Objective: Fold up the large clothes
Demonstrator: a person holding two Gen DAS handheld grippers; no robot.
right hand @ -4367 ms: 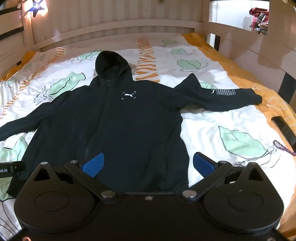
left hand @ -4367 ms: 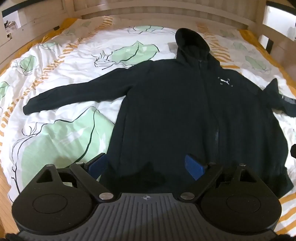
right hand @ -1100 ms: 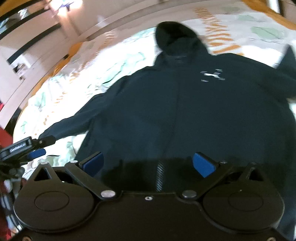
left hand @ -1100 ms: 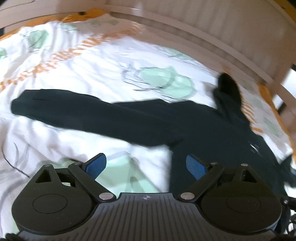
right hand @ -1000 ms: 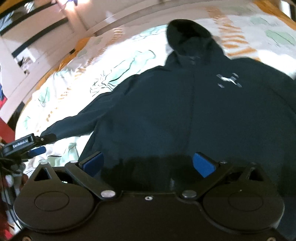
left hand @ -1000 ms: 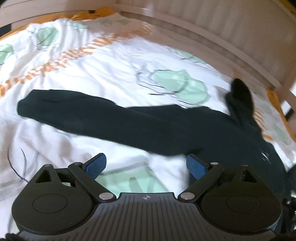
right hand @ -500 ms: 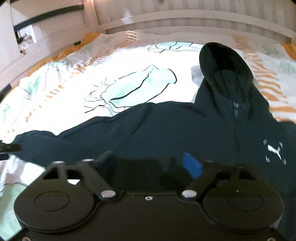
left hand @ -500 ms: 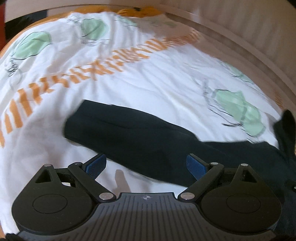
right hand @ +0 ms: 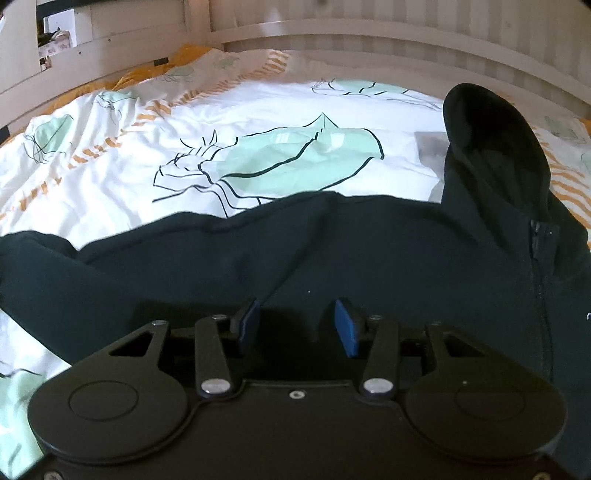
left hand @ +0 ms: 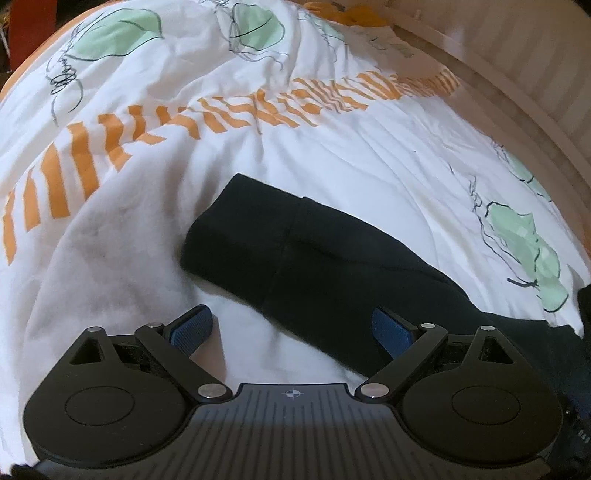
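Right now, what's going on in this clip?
A person with two handheld claws is starting to fold a black hoodie spread on a leaf-print bed cover. The left claw is open, poised over the sleeve cuff. The right claw is partly closed over the shoulder area; no grip is confirmed.

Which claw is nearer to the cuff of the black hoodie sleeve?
Left. The left claw is open just short of the black sleeve cuff; the right claw is at the hoodie's shoulder area.

Bare white duvet (left hand: 110,258) lies wide around the black sleeve's cuff (left hand: 236,225), room on every side; far off, the slatted wooden headboard (right hand: 369,33) walls the bed behind the hood (right hand: 491,140)
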